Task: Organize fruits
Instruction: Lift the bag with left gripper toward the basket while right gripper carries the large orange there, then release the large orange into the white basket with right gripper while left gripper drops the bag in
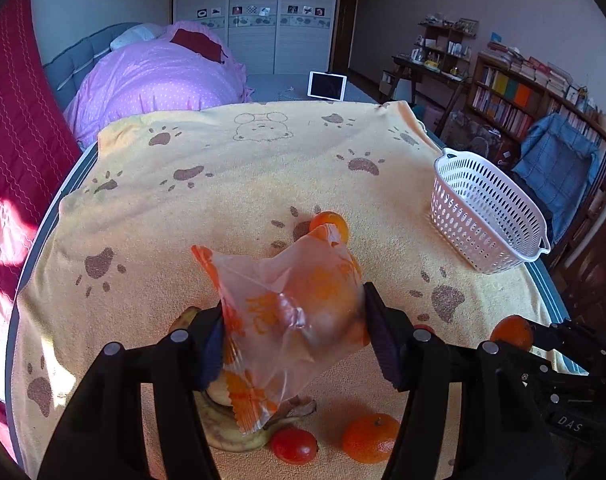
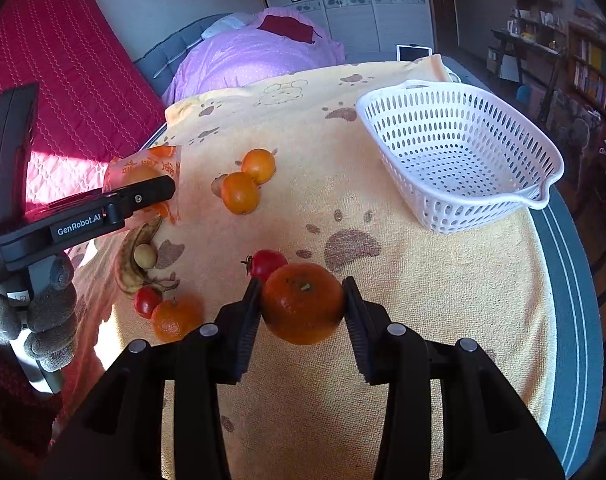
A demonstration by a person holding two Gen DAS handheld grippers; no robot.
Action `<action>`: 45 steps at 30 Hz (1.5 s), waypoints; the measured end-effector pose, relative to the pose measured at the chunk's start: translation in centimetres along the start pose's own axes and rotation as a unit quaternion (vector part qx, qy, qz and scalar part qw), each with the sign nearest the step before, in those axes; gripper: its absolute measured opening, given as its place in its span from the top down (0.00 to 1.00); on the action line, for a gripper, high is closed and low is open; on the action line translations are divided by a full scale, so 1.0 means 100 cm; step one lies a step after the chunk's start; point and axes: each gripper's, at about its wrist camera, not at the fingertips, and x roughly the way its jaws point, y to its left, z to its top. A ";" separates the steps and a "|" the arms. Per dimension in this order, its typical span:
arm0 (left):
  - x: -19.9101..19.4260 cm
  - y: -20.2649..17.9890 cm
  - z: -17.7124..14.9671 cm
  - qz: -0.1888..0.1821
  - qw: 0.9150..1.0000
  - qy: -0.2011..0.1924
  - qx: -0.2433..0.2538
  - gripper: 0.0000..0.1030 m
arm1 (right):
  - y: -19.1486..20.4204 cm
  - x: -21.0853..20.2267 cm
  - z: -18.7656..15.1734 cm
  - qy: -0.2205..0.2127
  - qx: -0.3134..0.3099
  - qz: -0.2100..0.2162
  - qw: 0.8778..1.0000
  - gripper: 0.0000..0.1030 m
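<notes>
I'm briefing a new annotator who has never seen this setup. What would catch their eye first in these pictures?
Probably the right gripper, shut on a large orange held above the yellow paw-print towel. Next, the left gripper clamps a crinkled plastic-wrapped orange over a blackened banana peel. Then the empty white basket at the towel's far right, with loose oranges and small red fruits scattered between.

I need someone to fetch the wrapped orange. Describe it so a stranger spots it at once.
Start at the yellow paw-print towel covering the table, opposite the white basket. Above the banana peel, the left hand-held gripper holds the wrapped orange. It alone sits inside a see-through bag with orange print; the other oranges are bare.
</notes>
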 end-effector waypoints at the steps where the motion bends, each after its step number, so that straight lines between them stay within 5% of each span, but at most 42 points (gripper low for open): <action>1: -0.002 -0.002 0.001 -0.001 1.000 -0.002 0.000 0.41 | -0.005 -0.004 0.004 -0.009 0.005 -0.005 1.000 0.59; 12: -0.010 -0.022 0.006 -0.004 1.000 -0.009 0.010 0.41 | -0.067 -0.022 0.044 -0.080 0.077 -0.059 0.992 0.59; 19: -0.011 -0.037 0.009 -0.003 1.000 -0.009 0.021 0.41 | -0.095 -0.003 0.062 -0.083 0.094 -0.091 0.988 0.59; 23: -0.011 -0.047 0.012 -0.001 1.000 -0.009 0.029 0.41 | -0.106 0.007 0.062 -0.088 0.106 -0.096 0.986 0.55; 26: -0.009 -0.055 0.015 -0.001 0.999 -0.007 0.035 0.41 | -0.110 0.003 0.059 -0.111 0.113 -0.102 0.982 0.34; 45: 0.027 -0.145 0.057 -0.054 0.994 -0.015 0.090 0.41 | -0.119 -0.027 0.032 -0.227 0.158 -0.193 0.942 0.34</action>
